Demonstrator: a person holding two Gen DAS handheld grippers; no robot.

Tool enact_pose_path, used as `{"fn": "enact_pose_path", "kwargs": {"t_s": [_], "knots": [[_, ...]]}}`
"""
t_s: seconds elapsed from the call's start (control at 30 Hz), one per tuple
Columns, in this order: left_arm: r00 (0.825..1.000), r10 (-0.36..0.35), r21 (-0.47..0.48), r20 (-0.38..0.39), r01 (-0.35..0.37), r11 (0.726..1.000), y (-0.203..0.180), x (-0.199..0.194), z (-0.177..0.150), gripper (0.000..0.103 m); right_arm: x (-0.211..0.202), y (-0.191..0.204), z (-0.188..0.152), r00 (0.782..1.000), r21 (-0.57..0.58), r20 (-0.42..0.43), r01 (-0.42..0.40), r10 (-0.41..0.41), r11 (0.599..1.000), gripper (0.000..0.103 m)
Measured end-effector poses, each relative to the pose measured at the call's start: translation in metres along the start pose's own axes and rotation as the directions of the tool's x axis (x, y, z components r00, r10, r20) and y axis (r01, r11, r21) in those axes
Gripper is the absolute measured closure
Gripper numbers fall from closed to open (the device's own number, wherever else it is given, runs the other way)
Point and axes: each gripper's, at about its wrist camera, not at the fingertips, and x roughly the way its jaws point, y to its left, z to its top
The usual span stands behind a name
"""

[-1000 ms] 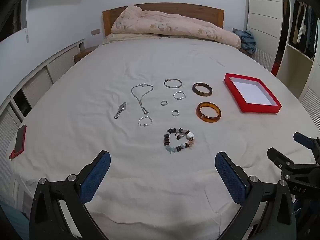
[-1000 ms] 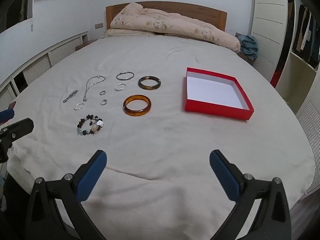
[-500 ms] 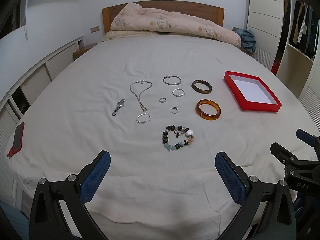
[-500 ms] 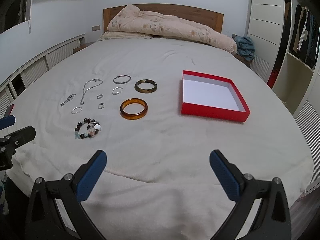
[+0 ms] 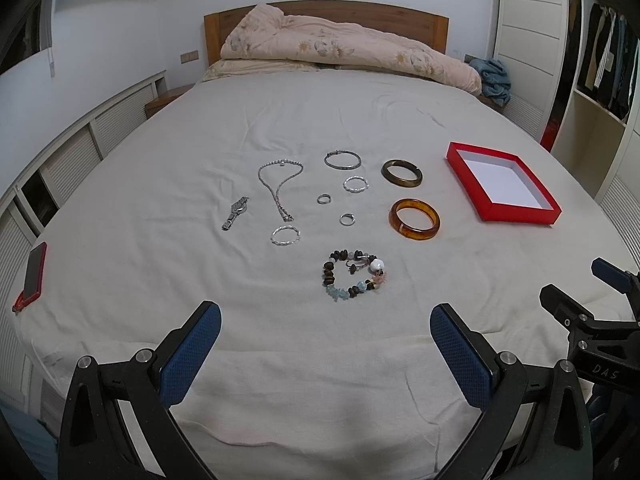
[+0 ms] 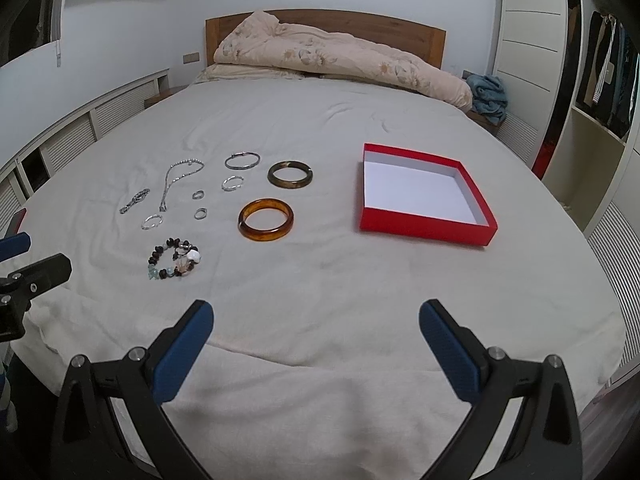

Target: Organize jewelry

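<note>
Jewelry lies spread on the bed sheet: a beaded bracelet, an amber bangle, a dark bangle, a silver necklace, a watch, and several silver rings and bangles. An open red box with a white inside lies to their right. My left gripper is open and empty above the bed's near edge. My right gripper is open and empty, right of the left one.
A folded floral duvet lies at the headboard. A red-cased phone lies at the bed's left edge. Wardrobe shelves stand on the right, low cabinets along the left wall.
Both views have shifted slightly, so the jewelry and box sit a little lower and nearer in frame. Both grippers stay open and empty.
</note>
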Motion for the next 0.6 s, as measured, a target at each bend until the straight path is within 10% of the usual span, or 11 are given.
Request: {"fn": "enact_pose_path", "kwargs": {"t_s": [0.6], "knots": [[1.0,-0.01,0.002,0.001,0.01,1.0,-0.0066,0.0006,0.0005,0.0,-0.0028,-0.0013,0.0004,1.0,0.008,0.021,0.014,-0.014,1.0,0.0]]}}
